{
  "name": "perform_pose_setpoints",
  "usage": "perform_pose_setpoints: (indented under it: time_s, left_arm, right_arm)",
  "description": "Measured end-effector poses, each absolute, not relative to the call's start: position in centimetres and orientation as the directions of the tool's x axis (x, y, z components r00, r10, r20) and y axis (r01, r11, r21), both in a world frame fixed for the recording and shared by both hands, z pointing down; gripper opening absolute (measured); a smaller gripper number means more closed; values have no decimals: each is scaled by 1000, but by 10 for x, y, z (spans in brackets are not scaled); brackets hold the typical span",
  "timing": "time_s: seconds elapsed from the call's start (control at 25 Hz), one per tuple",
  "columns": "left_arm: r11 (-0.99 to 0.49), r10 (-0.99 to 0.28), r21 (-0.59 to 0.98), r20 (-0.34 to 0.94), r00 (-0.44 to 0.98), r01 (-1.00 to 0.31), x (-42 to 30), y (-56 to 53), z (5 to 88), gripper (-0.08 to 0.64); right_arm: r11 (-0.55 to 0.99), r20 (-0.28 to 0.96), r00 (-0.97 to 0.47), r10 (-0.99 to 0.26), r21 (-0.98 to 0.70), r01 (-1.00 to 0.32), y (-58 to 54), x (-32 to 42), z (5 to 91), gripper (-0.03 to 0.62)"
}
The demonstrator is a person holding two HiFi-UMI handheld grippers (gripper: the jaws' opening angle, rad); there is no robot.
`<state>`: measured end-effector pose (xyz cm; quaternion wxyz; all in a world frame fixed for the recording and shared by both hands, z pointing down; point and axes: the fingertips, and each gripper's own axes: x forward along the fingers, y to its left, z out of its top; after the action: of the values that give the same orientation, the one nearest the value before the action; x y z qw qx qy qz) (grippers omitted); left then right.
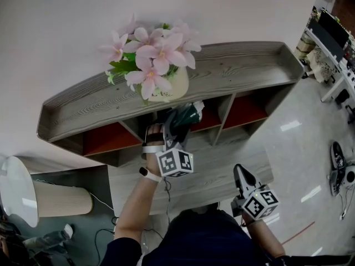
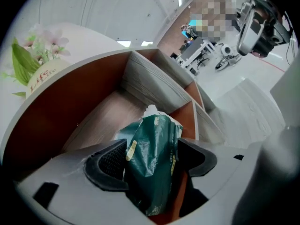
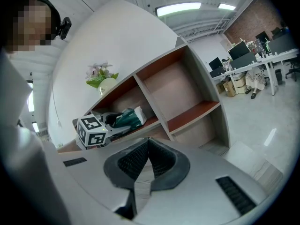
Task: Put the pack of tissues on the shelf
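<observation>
A dark green pack of tissues (image 1: pixel 187 115) lies in the middle compartment of the low grey wooden shelf (image 1: pixel 233 62), on its red board. My left gripper (image 1: pixel 176 125) reaches into that compartment. In the left gripper view the pack (image 2: pixel 154 172) stands between the spread jaws of the left gripper (image 2: pixel 151 149), and the pads do not press on it. The right gripper view shows the pack (image 3: pixel 126 117) and the left gripper's marker cube from the side. My right gripper (image 1: pixel 239 172) hangs back from the shelf over the floor; its (image 3: pixel 148 142) jaws meet with nothing between them.
A cream vase of pink flowers (image 1: pixel 158 65) stands on the shelf top right above the left gripper. The right compartment (image 1: pixel 244 111) has a red board. A floor lamp shade (image 1: pixel 55 198) lies at the lower left. Desks (image 1: pixel 333 43) stand at the far right.
</observation>
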<state>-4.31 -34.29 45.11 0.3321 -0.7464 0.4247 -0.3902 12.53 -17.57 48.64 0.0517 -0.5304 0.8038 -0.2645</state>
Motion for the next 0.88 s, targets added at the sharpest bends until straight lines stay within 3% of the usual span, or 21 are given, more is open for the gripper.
perform_pose_setpoints:
  time_s: [0.44, 0.88]
  left_arm:
    - [-400, -906, -731, 226, 358, -552, -51, -313, 415, 348]
    - [-430, -902, -444, 193, 385, -786, -75, -256, 399, 347]
  right_arm:
    - [346, 185, -473, -862, -467, -813, -181, 118, 482, 11]
    - [407, 158, -516, -842, -443, -799, -194, 105, 469, 11]
